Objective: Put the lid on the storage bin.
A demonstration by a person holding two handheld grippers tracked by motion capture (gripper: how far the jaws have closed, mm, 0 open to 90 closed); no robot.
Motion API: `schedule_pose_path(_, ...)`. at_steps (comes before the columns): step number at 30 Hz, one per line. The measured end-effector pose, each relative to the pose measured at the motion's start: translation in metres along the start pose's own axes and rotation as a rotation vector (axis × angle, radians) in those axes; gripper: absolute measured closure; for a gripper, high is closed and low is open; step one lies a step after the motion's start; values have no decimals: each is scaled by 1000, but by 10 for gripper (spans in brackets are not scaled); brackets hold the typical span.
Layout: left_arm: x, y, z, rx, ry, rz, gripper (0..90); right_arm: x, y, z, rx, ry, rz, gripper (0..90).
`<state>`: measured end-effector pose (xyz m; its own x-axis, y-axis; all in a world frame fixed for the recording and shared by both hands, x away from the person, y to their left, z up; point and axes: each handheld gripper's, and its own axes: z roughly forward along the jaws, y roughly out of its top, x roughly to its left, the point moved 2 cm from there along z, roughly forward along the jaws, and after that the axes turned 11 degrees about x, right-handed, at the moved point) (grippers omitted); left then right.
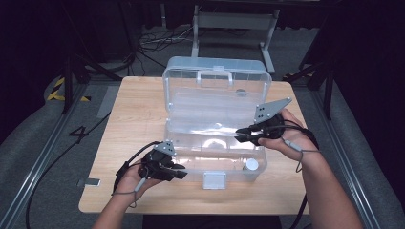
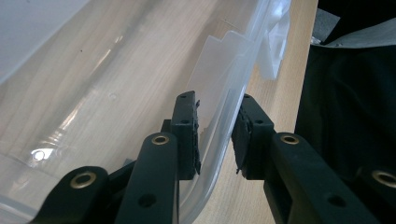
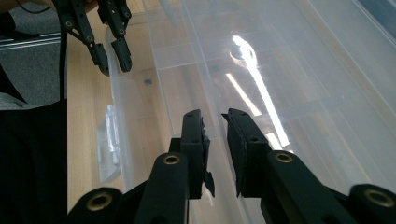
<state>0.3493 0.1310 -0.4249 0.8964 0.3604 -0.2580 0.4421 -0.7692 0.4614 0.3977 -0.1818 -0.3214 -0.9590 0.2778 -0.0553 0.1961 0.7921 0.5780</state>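
On the wooden counter (image 1: 138,109) stood the clear plastic lidded storage box (image 1: 215,102), its lid up. The left gripper (image 2: 215,135) had narrow fingers straddling the front wall; the right gripper (image 3: 215,140), fingers narrow and empty, hovered inside. A thin wall could slip free, tipping the box.

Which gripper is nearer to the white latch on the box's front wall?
Left. The left gripper straddles the front wall of the clear plastic box just left of the white latch. The right gripper is over the box's right side, farther back.
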Motion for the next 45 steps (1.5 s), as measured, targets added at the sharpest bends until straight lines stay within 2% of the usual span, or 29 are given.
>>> schedule_pose_path(25, 0, 0, 1, -4, -2, -2, 726, 7, -9, 4, -25, 49, 1, 775)
schedule_pose_path(45, 0, 1, 2, 0, -4, 0, 724, 12, -13, 8, -17, 54, -8, 842)
